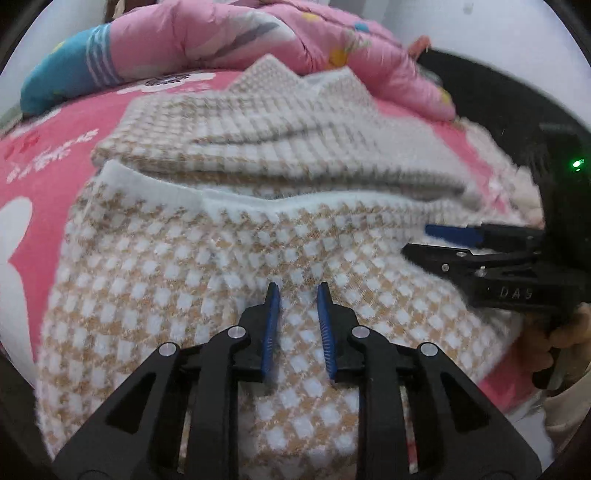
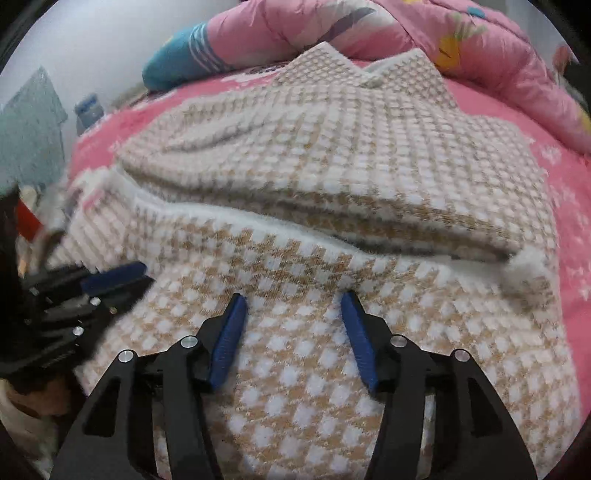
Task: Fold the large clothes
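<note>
- Left gripper point(image 1: 297, 291) hovered over the checked tan-and-white sweater point(image 1: 207, 280), its blue pads point(image 1: 271, 325) a narrow gap apart with nothing pinched between them.
- Right gripper point(image 2: 293, 301) hung above the same sweater, jaws parted wider and empty.
- Both grippers sat close together over the near half of the sweater.
- The sweater lay partly folded on a pink bedsheet point(image 2: 524, 110), its near half overlapping the far half along a white ribbed edge point(image 2: 236, 218).
- A pink quilt point(image 1: 229, 33) was bunched behind it.
</note>
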Action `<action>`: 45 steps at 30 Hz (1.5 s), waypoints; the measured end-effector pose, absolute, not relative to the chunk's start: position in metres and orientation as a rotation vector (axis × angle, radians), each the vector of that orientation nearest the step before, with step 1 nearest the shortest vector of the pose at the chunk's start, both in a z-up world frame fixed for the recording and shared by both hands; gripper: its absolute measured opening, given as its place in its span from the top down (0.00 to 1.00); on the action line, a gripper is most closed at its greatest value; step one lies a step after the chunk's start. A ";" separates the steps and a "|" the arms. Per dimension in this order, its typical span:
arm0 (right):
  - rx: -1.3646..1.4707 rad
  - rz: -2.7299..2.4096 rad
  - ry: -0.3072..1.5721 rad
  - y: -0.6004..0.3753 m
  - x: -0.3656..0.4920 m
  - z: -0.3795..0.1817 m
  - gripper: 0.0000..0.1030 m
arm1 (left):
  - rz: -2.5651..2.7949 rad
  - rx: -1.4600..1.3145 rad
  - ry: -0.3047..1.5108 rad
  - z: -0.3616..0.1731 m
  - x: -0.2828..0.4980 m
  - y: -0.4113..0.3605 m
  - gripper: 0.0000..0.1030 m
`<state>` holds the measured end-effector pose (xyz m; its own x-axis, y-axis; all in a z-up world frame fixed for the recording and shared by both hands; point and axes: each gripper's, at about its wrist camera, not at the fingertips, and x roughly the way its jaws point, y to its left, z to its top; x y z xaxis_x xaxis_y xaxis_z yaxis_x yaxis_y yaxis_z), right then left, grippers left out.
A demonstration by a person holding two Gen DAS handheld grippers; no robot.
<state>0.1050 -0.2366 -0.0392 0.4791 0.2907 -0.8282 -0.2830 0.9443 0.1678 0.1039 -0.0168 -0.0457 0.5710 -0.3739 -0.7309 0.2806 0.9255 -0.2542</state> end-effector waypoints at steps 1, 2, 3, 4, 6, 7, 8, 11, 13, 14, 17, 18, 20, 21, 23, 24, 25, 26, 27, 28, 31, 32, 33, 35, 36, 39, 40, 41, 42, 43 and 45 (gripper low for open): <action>0.027 0.347 1.014 -0.240 0.103 -0.029 0.49 | -0.376 -0.127 0.880 -0.039 0.101 -0.012 0.79; 0.021 0.335 1.003 -0.242 0.096 -0.018 0.49 | -0.365 -0.122 0.857 -0.028 0.095 -0.008 0.81; 0.002 0.324 0.985 -0.242 0.088 -0.009 0.49 | -0.383 -0.108 0.819 -0.017 0.086 -0.005 0.81; -0.018 0.329 0.958 -0.243 0.075 0.003 0.49 | -0.407 -0.102 0.796 -0.009 0.078 -0.004 0.81; -0.031 0.360 0.936 -0.241 0.051 0.017 0.49 | -0.509 -0.115 0.759 0.007 0.058 -0.005 0.81; -0.056 0.368 0.942 -0.238 0.040 0.019 0.49 | -0.534 -0.115 0.754 0.009 0.051 -0.008 0.79; -0.087 0.357 0.958 -0.238 0.039 0.015 0.49 | -0.541 -0.105 0.765 0.007 0.047 -0.014 0.77; -0.111 0.294 1.051 -0.236 0.046 -0.029 0.45 | -0.426 0.027 0.906 -0.037 0.056 -0.040 0.74; -0.065 0.302 1.054 -0.242 0.050 -0.044 0.44 | -0.425 -0.010 0.876 -0.050 0.057 -0.035 0.74; -0.037 0.307 1.060 -0.245 0.052 -0.040 0.44 | -0.430 -0.030 0.879 -0.045 0.056 -0.032 0.75; -0.057 0.294 1.047 -0.248 0.041 -0.010 0.44 | -0.433 -0.051 0.841 -0.019 0.042 -0.022 0.77; -0.083 0.292 1.031 -0.247 0.034 -0.001 0.44 | -0.459 -0.034 0.794 -0.007 0.030 -0.021 0.77; -0.118 0.297 1.010 -0.247 0.021 0.008 0.44 | -0.522 -0.042 0.753 0.004 0.023 -0.022 0.76; -0.129 0.289 1.027 -0.247 0.017 0.004 0.44 | -0.544 -0.042 0.747 0.006 0.019 -0.026 0.76; -0.142 0.250 1.075 -0.247 0.020 -0.022 0.42 | -0.502 0.023 0.790 -0.010 0.027 -0.039 0.72; -0.140 0.245 1.079 -0.243 0.020 -0.035 0.41 | -0.464 0.069 0.834 -0.023 0.032 -0.050 0.70; -0.155 0.242 1.064 -0.243 0.020 -0.046 0.40 | -0.427 0.106 0.869 -0.042 0.037 -0.057 0.69; -0.165 0.241 1.060 -0.241 0.020 -0.046 0.40 | -0.420 0.095 0.829 -0.045 0.034 -0.056 0.69; -0.166 0.238 1.062 -0.241 0.020 -0.042 0.40 | -0.418 0.096 0.813 -0.042 0.032 -0.056 0.69; -0.161 0.239 1.068 -0.241 0.019 -0.033 0.40 | -0.416 0.095 0.815 -0.039 0.031 -0.055 0.68; -0.140 0.230 1.033 -0.251 0.013 -0.004 0.40 | -0.416 0.064 0.828 -0.037 0.026 -0.046 0.63; -0.157 0.198 1.000 -0.255 0.012 0.003 0.40 | -0.419 0.051 0.828 -0.037 0.026 -0.043 0.63; -0.172 0.159 0.978 -0.260 0.011 0.006 0.40 | -0.418 0.032 0.831 -0.037 0.026 -0.040 0.63; -0.203 0.071 1.016 -0.274 0.019 -0.017 0.39 | -0.409 0.010 0.834 -0.035 0.027 -0.040 0.63; -0.209 0.069 1.046 -0.279 0.024 -0.033 0.38 | -0.410 0.004 0.835 -0.035 0.025 -0.040 0.63; -0.163 0.111 1.045 -0.287 0.028 -0.042 0.37 | -0.406 -0.011 0.832 -0.031 0.032 -0.045 0.63; -0.176 0.101 1.050 -0.285 0.028 -0.029 0.37 | -0.411 -0.024 0.832 -0.027 0.032 -0.043 0.63; -0.180 0.087 1.043 -0.284 0.028 -0.019 0.37 | -0.417 -0.042 0.823 -0.021 0.032 -0.039 0.63; -0.179 0.080 1.021 -0.283 0.027 -0.007 0.37 | -0.412 -0.057 0.800 -0.014 0.030 -0.032 0.63; -0.167 0.102 0.983 -0.281 0.024 0.008 0.37 | -0.401 -0.062 0.779 -0.009 0.028 -0.027 0.61; -0.149 0.145 0.917 -0.273 0.017 0.030 0.37 | -0.348 -0.059 0.745 0.000 0.027 -0.014 0.54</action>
